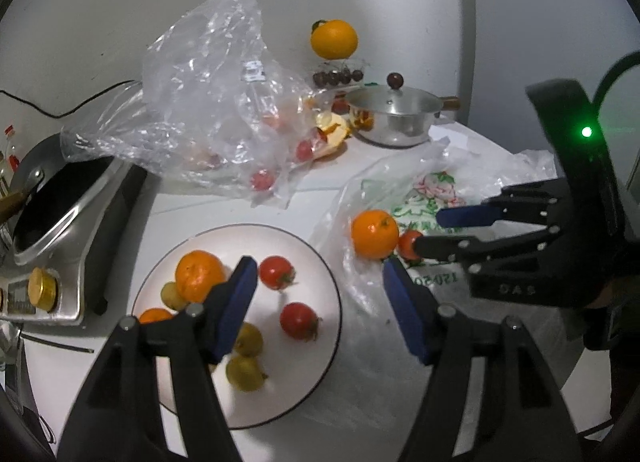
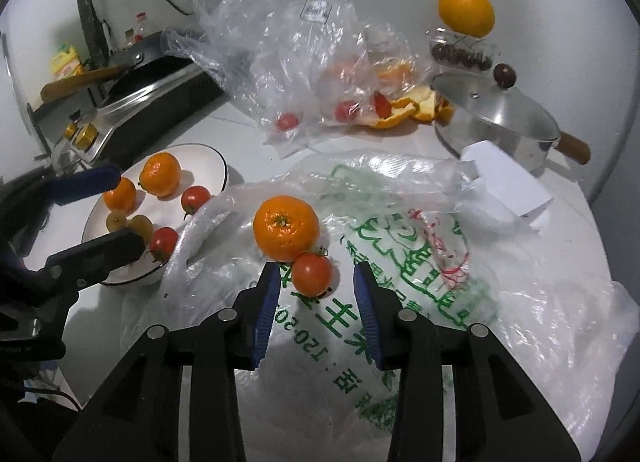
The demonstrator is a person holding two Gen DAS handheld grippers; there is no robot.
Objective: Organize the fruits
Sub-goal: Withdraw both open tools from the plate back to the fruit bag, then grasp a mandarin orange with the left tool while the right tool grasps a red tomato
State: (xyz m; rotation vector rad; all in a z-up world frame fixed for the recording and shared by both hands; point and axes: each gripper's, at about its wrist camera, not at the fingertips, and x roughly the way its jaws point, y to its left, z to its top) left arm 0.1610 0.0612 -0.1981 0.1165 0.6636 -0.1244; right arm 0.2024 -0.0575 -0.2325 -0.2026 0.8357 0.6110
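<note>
A white plate (image 1: pixel 316 358) (image 2: pixel 216 160) holds oranges (image 1: pixel 199 275), red tomatoes (image 1: pixel 298 320) and small yellow-green fruits (image 1: pixel 245 373). My left gripper (image 1: pixel 318 298) is open and empty above the plate's right side. An orange (image 2: pixel 286 227) (image 1: pixel 374 234) and a red tomato (image 2: pixel 311 274) (image 1: pixel 407 244) lie touching on a printed plastic bag (image 2: pixel 420 262). My right gripper (image 2: pixel 316 286) is open, with its fingertips on either side of the tomato, not closed on it. It also shows in the left wrist view (image 1: pixel 434 232).
A crumpled clear bag (image 1: pixel 216 102) with tomatoes and orange peel lies at the back. A steel pot with lid (image 1: pixel 394 114) stands at the back right, with a large orange (image 1: pixel 334 39) on a cherry box behind. A stove with a pan (image 1: pixel 60 202) is at the left.
</note>
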